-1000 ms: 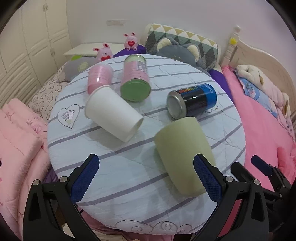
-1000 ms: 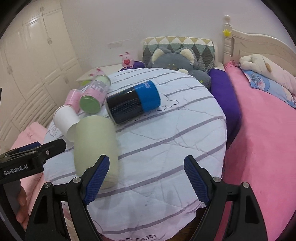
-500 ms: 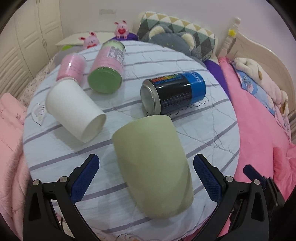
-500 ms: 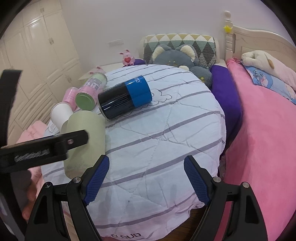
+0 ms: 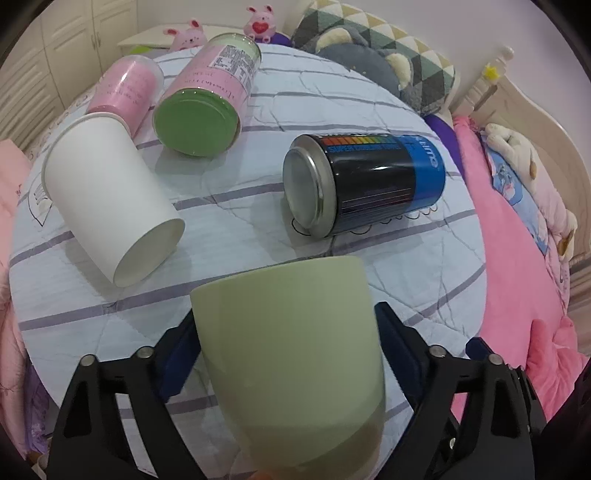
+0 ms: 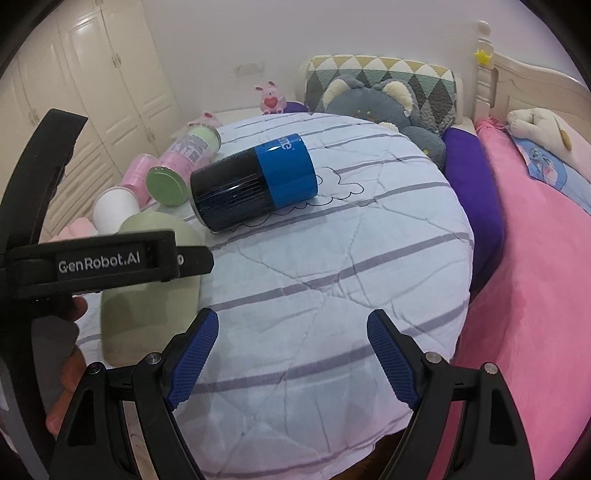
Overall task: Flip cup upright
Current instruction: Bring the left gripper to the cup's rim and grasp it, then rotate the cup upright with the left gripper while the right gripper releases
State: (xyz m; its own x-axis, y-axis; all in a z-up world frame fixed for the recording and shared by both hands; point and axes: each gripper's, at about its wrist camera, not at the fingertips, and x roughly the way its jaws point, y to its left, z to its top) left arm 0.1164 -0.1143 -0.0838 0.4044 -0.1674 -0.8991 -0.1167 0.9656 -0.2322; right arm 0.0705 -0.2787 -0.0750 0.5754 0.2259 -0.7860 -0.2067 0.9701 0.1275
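I see the bed (image 6: 535,258) with its pink cover along my right, and the round surface (image 5: 240,221) under a striped quilt filling most of both views. Behind it lie a patterned pillow (image 6: 380,74) and a grey plush (image 6: 369,105).

On the surface everything lies on its side. The green cup (image 5: 291,354) is nearest me, at the near edge, its flat base pointing away from the left camera and its mouth toward me. My left tool (image 5: 286,352) is clamped on it, one blue pad against each flank; from the right wrist view I see that tool's black finger across the cup (image 6: 147,291). Whether the cup rests on the quilt or is a little raised, I cannot tell from here.

Beyond the cup lies the black and blue can (image 5: 365,182), its metal end facing left. To the left is the white cup (image 5: 110,206), its mouth toward me. Behind that are the green-lidded jar (image 5: 207,99) and, just beside it, a pink cup (image 5: 125,86), which touches the white cup's far end.

My right tool (image 6: 291,360) hovers over bare quilt, to the right of the green cup, spread wide with nothing between its fingers.

Two small pink bunnies (image 5: 260,26) sit past the far edge.
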